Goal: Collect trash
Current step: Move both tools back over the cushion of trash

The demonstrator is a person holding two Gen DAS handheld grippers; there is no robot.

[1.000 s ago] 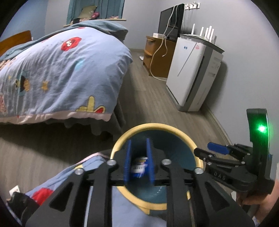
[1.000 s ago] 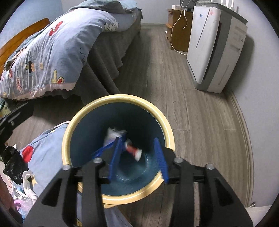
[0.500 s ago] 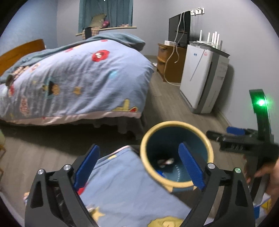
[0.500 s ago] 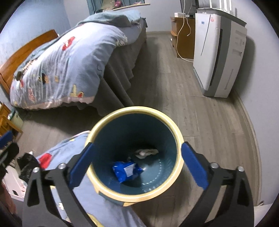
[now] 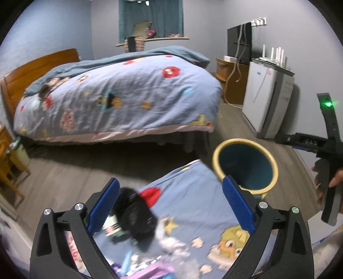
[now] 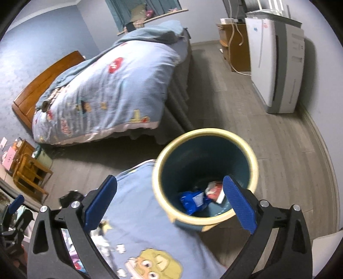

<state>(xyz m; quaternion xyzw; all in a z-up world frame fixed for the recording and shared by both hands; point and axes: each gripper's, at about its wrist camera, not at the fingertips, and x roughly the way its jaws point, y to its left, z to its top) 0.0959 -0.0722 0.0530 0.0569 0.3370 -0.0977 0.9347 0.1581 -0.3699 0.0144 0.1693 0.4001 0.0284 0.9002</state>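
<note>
Facing bedroom: grey plank floor (image 6: 225, 103), bed (image 5: 120, 98) under cartoon quilt, white appliance (image 6: 276, 64) by wall. Your left gripper (image 5: 169, 206) gapes wide, its jaws opening, gripping nothing, above cartoon cloth (image 5: 193, 210) strewn with blurred litter (image 5: 135, 216). Your right gripper (image 6: 169, 203) spread fully, empty. Yellow-rimmed bin (image 6: 205, 178) beside cloth holds blue wrapper (image 6: 193, 201), red-white wrapper (image 6: 214, 190). No writing legible.

A bedroom: quilted bed (image 5: 120, 96), wooden headboard (image 5: 36, 70), curtained window (image 5: 150, 19).
</note>
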